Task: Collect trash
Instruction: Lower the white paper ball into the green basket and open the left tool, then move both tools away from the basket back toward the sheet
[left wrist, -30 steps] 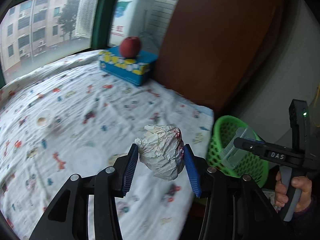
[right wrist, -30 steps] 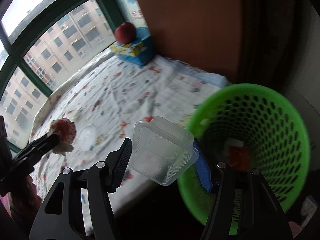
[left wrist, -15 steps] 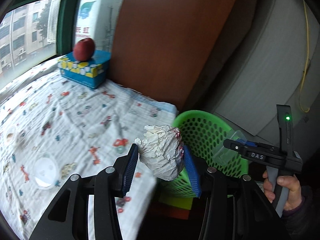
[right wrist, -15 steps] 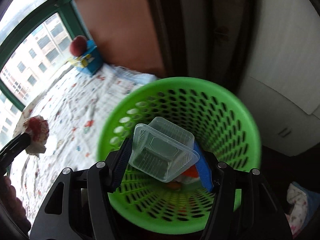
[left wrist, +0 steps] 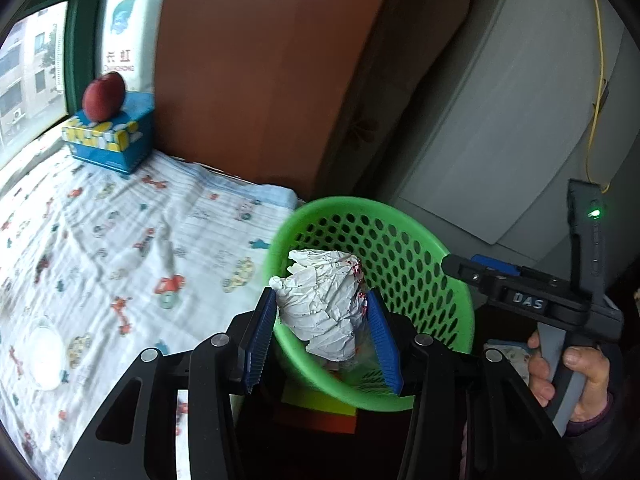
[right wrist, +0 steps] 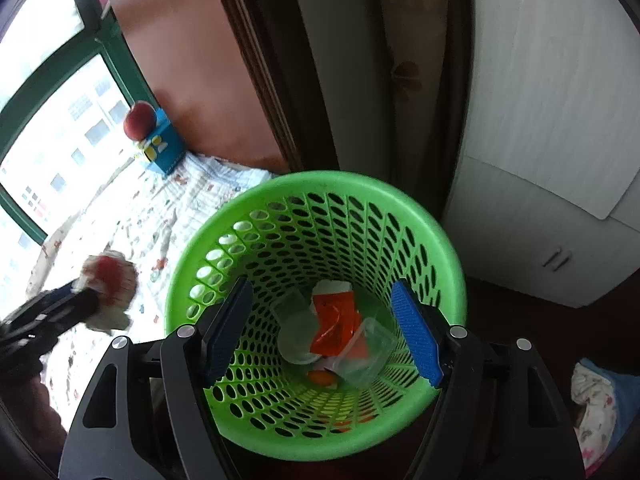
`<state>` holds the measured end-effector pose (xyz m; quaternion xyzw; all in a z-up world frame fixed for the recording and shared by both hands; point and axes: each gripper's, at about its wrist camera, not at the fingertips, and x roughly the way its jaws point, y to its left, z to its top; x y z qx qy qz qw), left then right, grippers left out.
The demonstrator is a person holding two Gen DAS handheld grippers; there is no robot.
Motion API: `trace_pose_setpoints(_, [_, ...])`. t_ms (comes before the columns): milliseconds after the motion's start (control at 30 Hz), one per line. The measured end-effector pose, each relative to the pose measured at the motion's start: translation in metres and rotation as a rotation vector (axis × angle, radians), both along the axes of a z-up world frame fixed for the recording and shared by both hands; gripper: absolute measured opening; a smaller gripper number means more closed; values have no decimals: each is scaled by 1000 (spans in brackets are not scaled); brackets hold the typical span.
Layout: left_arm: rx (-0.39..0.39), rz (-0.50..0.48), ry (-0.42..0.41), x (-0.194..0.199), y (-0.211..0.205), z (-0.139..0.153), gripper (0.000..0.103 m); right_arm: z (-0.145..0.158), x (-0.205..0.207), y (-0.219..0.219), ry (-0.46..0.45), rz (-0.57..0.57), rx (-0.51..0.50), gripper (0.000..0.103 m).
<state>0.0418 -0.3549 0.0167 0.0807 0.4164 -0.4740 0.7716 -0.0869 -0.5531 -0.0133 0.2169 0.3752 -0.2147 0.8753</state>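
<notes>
The left gripper clamps a paper ball, its long axis upright, over the basket. The right gripper, marked "DAS", is opening with nothing between its jaws.

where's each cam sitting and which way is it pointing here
Left wrist: on the left tool, angled down across the bed's printed sheet towards the green basket; its pads grip a crumpled paper ball, and a hand holding the right tool shows.
Right wrist: on the right tool, jaws opening with nothing between them, looking down into the basket at a clear plastic tub; the left tool shows at left.
Shared: basket, sheet, paper ball, apple on the blue box.
</notes>
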Motion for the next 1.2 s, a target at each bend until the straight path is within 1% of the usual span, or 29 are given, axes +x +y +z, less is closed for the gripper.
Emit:
trace_pose_setpoints(67, [10,-14,7,-4,-10,-4,45,3,-5,-2,-9,-2,-4,72])
trace_pose_setpoints(200, [32,-35,16,-10,-25,-13,45,7,-12,-1,-9,-2,-48,72])
trace_pose_setpoints(433, [64,-58,29,-17,-44,-24,47,6,-20,-4,-27,0,-57,73])
trace_pose_setpoints(600, [68,-71,51,-20,-51,-29,50,7,-25,-7,-38,-7,-51,73])
trace_pose_setpoints(667, [71,-74,56,-21,-52,-31,54,7,-27,-8,-42,-9,-49,73])
trace_pose_setpoints(733, [66,-79,66,-21,-51,-31,54,8,-29,-8,-46,-7,-48,73])
trace_pose_setpoints(800, [65,-73,65,-21,-49,-31,61,9,-30,-7,-49,-4,-48,73])
trace_pose_setpoints(833, [61,-70,65,-21,-48,-30,61,9,-30,-6,-51,-1,-48,73])
trace_pose_setpoints(1033, [60,-51,42,-18,-36,-24,62,13,-28,3,-65,18,-53,73])
trace_pose_setpoints(1200, [55,-10,23,-10,-14,-15,62,17,-21,17,-76,51,-54,73])
